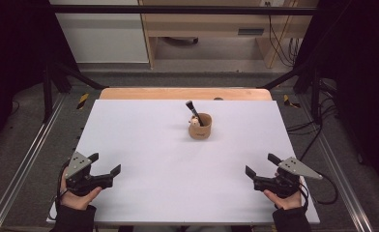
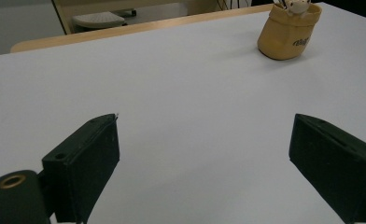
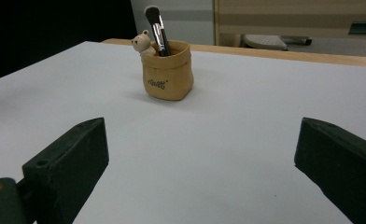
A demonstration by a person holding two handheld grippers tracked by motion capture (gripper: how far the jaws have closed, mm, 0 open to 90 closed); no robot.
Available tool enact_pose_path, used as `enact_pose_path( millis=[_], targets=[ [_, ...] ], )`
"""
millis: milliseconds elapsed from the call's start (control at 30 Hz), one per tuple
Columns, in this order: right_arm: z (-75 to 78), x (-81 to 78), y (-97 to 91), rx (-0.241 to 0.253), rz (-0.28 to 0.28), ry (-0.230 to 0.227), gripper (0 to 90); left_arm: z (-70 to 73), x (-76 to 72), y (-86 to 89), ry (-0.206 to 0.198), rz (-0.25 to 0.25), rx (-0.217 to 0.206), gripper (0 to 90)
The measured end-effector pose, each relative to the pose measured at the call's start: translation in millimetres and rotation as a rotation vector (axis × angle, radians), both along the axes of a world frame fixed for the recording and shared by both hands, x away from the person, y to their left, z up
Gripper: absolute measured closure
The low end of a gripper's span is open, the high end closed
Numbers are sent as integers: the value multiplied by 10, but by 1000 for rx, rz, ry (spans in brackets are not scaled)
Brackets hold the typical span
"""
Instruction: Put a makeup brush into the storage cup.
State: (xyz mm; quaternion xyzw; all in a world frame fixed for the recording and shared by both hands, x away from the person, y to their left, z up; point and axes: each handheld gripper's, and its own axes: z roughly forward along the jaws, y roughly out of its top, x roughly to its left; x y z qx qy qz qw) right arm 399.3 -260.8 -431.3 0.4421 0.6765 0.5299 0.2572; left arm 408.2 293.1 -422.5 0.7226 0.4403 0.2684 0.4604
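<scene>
A small tan pot (image 1: pixel 200 126) shaped like a soft bag stands upright on the white table top (image 1: pixel 168 164), a little right of the middle and toward the far edge. A makeup brush (image 1: pixel 194 112) stands in it, handle down and dark bristle head up, leaning toward the far left. A tiny bear figure (image 3: pixel 143 43) peeks over the pot's rim; in the right gripper view it sits at the rim's left, just beside the brush.

The left gripper (image 1: pixel 106 164) is held in the person's left hand (image 1: pixel 76 193) at the near left corner of the table. Its jaws are spread wide with nothing between them, and they point toward the middle of the table. In the left gripper view the pot (image 2: pixel 289 31) shows far off at the upper right, well apart from the jaws.

The right gripper (image 1: pixel 262 165) is held in the person's right hand (image 1: pixel 285 197) at the near right corner. Its jaws are likewise released and wide apart, empty, aimed toward the far left. In the right gripper view the pot (image 3: pixel 167 71) stands ahead and between the two jaws, well apart from them, with the brush (image 3: pixel 156 29) rising above its rim.

A wooden strip (image 1: pixel 185 94) shows along the far edge of the table.
</scene>
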Motion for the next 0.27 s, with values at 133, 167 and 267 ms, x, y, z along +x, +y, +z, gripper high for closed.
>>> enact_pose_path(
  millis=[133,167,267],
  targets=[
    [-18,-17,-33,8,-9,3,34,-9,-3,-2,0,1,-2,79],
    [-23,-20,-38,11,-10,1,34,-10,-4,-2,-1,1,-1,79],
    [-31,-27,-41,8,-2,-5,35,-13,-6,2,0,1,-3,79]
  ],
)
